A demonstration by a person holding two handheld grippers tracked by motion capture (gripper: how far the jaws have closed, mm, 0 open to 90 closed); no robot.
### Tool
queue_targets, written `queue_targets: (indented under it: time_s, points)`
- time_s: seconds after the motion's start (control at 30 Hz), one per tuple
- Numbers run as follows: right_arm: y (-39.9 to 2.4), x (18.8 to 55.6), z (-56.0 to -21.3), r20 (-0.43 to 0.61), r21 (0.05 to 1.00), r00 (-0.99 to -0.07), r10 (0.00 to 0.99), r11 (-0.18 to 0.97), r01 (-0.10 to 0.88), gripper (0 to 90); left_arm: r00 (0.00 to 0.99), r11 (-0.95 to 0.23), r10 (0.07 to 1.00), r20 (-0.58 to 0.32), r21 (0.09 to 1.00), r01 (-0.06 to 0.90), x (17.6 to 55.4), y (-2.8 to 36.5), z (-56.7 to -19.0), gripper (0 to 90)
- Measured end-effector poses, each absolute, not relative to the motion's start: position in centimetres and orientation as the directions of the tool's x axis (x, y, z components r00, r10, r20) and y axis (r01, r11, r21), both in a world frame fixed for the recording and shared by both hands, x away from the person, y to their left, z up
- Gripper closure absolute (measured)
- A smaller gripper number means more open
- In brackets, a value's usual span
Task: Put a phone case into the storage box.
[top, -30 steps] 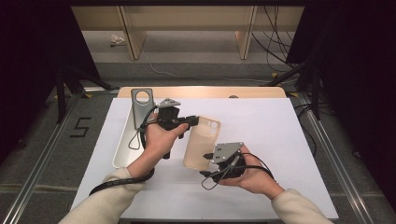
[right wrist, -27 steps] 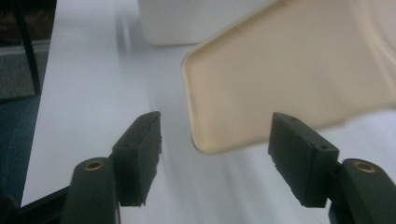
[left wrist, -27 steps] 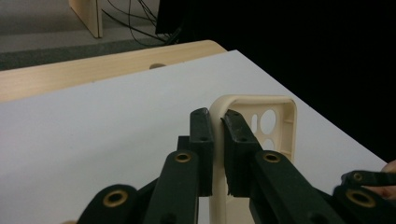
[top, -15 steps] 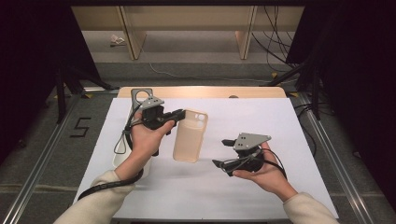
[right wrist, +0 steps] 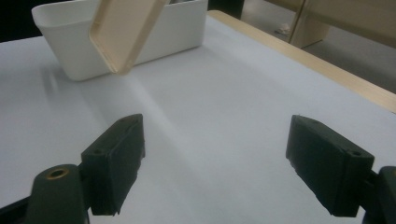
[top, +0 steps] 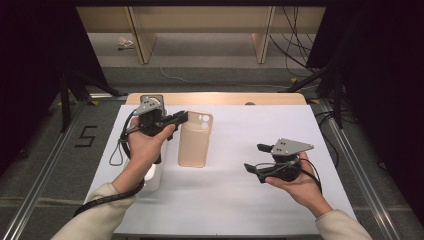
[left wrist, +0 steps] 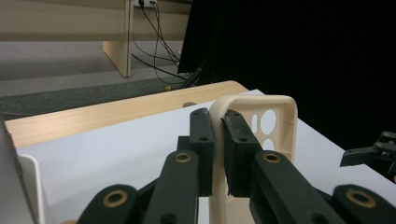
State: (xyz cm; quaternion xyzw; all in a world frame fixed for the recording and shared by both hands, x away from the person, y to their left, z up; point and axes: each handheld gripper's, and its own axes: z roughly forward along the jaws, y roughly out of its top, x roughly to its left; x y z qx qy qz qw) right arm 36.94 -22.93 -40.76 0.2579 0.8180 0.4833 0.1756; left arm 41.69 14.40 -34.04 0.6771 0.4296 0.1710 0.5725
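Above the white-covered desk (top: 230, 200), the beige flexible phone case (top: 194, 145) is now pinched only by the left tool (top: 176, 119); the right tool (top: 256, 159), just spread empty, is drawn away, so the handover looks done.

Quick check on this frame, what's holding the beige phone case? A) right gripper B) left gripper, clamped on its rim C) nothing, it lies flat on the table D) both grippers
B: in the left gripper view the left gripper has its jaws pressed on the rim of the phone case, while the right gripper stands wide open over the bare table, nothing between its jaws, which have just been opening.
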Motion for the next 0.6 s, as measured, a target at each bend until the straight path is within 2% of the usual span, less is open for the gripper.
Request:
queue_targets:
  time_s: [0.6]
  points:
    - [-24.8,36.8,-41.0,-0.029,0.887,-0.758,0.652,0.366,0.281,20.6,0.553,0.041,0.795,-0.25,0.931,0.362,41.7,16.5,-32.9,83.1]
